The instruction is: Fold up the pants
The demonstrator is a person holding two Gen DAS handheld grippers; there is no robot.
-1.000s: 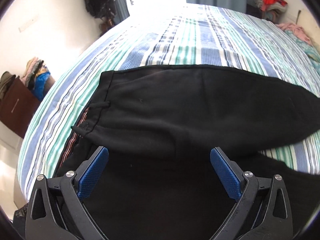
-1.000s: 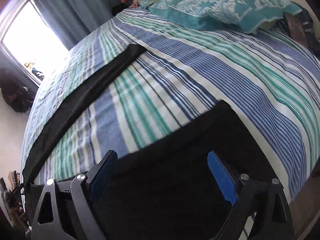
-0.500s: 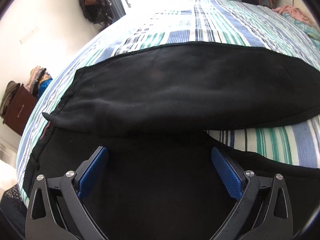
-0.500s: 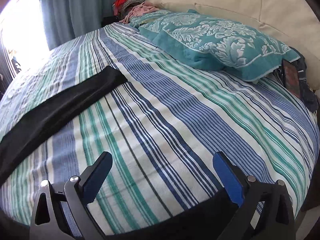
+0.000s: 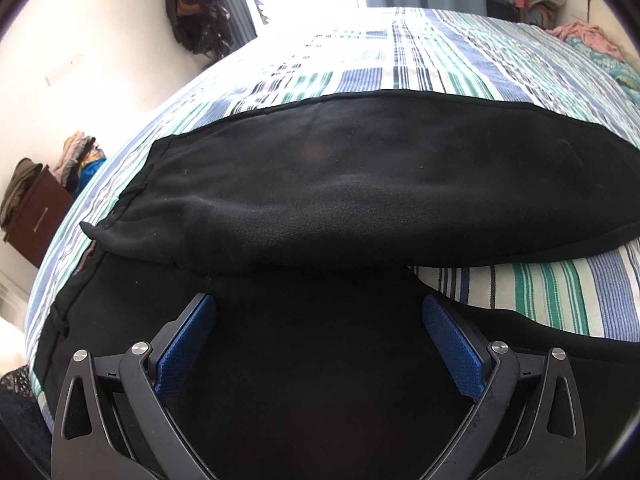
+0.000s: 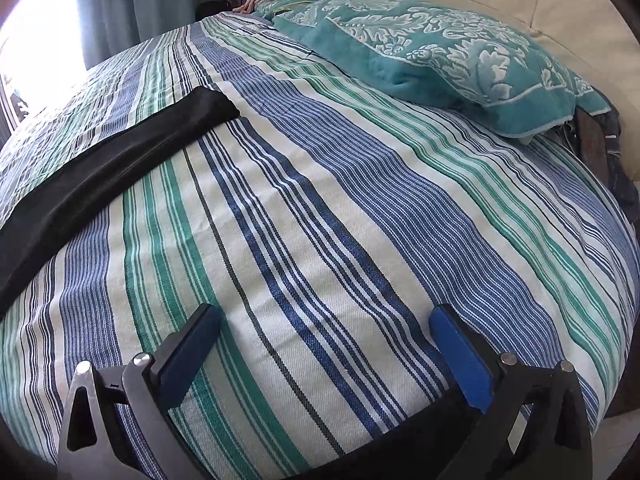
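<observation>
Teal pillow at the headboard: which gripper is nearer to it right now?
Right. The right gripper hangs open over striped sheet facing the teal pillow. The left gripper is open over the black pants, farther away.

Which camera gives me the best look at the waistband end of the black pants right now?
The left wrist view. There the black pants fill the frame, with the waistband end at the left edge and one leg lying across toward the right. The right wrist view shows only a far leg strip and a dark sliver at the bottom, on the striped bedspread.
</observation>
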